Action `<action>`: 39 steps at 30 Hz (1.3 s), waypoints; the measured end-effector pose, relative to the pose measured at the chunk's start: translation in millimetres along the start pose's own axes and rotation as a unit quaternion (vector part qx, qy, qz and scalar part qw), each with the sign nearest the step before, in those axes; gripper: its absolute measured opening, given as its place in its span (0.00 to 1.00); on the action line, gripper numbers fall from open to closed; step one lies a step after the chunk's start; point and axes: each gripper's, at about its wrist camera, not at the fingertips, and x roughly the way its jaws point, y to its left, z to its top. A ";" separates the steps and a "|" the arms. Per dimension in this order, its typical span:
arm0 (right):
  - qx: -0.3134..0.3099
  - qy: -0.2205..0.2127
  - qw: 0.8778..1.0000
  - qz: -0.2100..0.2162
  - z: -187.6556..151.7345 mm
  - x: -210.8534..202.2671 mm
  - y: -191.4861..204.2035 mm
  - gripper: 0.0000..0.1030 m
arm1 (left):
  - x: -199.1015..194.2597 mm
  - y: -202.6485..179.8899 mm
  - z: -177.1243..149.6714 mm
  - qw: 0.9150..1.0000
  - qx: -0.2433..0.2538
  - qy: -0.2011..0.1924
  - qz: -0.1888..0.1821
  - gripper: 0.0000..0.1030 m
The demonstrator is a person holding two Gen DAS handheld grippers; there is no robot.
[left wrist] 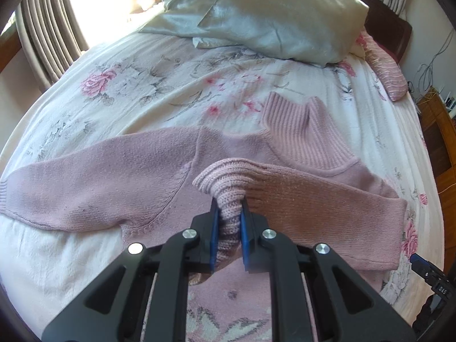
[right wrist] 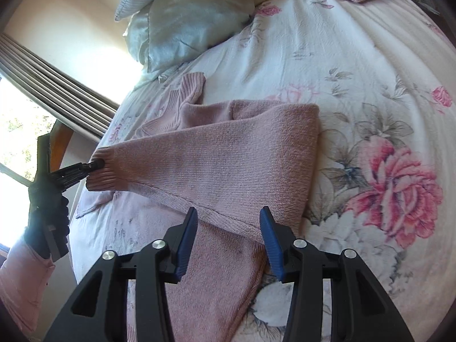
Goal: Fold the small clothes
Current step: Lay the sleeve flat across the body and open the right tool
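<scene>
Pink knit sweater point(left wrist: 119, 182) lies spread on the floral bedspread point(left wrist: 142, 91), turtleneck collar point(left wrist: 293, 131) pointing toward the pale satin pillows point(left wrist: 270, 20) at the head of the bed. My left gripper point(left wrist: 229, 219) is clamped tight on the ribbed cuff point(left wrist: 225, 179) of one sleeve, blue pads squeezing the bunched rib so it can't slip while I carry it; that sleeve point(left wrist: 327, 199) is already drawn across the body, so I judge this is the sleeve-fold step, cuff being brought inward over the chest. The other sleeve point(left wrist: 71, 188) is out flat to the far side, not folded yet. In the right wrist view my gloved left hand point(right wrist: 48, 213) holds that tool at the cuff point(right wrist: 102, 171), sleeve stretched taut from the fold at the shoulder point(right wrist: 307, 142). My right gripper point(right wrist: 228, 233) hangs wide open with nothing between its fingers, just above the lower part of the sweater near the seam point(right wrist: 205, 211), I think to pin or steady the fabric while the left pulls, can't tell if it touches. A striped pink cushion point(left wrist: 390, 77) sits well apart near the bed edge. Task looks early: one sleeve partly over, body unfolded. Risk: stretchy knit dragging the whole sweater when I pull.
</scene>
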 end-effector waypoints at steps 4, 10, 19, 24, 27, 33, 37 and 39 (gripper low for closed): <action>0.023 0.041 0.998 -0.031 -8.4 37.8 -12.0 0.43 | 43.6 10.7 -13.0 0.999 0.008 0.041 0.022 0.19; 0.031 0.054 0.997 -0.047 -8.6 41.9 -11.8 0.41 | 56.8 35.8 -14.0 0.995 0.012 0.042 0.092 0.33; -0.016 0.034 0.999 -0.031 6.7 40.2 50.5 0.45 | 27.3 11.7 -4.4 0.998 0.043 -0.008 0.039 0.35; 0.012 0.071 0.996 -0.046 -1.9 77.8 45.7 0.45 | 74.7 6.5 -7.7 0.997 0.047 0.046 0.038 0.36; 0.026 0.082 0.995 -0.052 -9.4 91.2 35.8 0.44 | 89.4 12.3 -7.2 0.997 0.045 0.050 0.036 0.41; 0.040 0.091 0.994 -0.054 -4.7 89.4 36.7 0.45 | 77.5 27.6 -3.0 0.998 0.028 0.057 0.010 0.42; 0.017 0.063 0.997 -0.042 -9.2 64.1 64.8 0.50 | 28.5 69.7 -19.6 1.000 -0.008 0.022 -0.019 0.53; 0.005 0.051 0.998 -0.041 -15.9 55.0 81.9 0.52 | 8.0 101.9 -32.1 1.000 -0.025 0.013 0.002 0.60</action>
